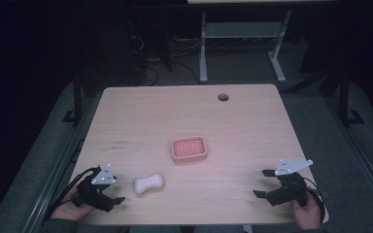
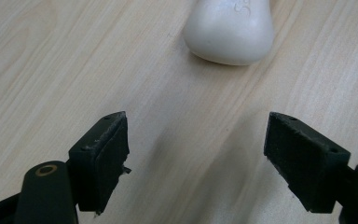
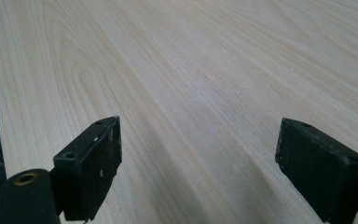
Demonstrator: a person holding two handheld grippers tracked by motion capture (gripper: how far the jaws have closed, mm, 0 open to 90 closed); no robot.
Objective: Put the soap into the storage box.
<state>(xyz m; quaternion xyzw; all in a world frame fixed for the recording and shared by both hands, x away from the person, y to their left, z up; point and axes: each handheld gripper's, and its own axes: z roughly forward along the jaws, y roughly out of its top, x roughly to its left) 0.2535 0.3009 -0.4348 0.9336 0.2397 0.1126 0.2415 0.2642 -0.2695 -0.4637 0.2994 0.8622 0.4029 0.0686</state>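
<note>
Light wood table w/ rounded corners and a cable hole near the far edge; dark room behind, white desk legs and cables on the floor. White soap bar lies near the front-left, just beside the left claw, jaws wide apart, nothing between them. Pink soap dish sits mid-table, apart from the bar. Right claw at front-right edge, also spread, empty. Bare wood btwn both claws and across the far half.

Dim room, grey floor, white desk frame
</note>
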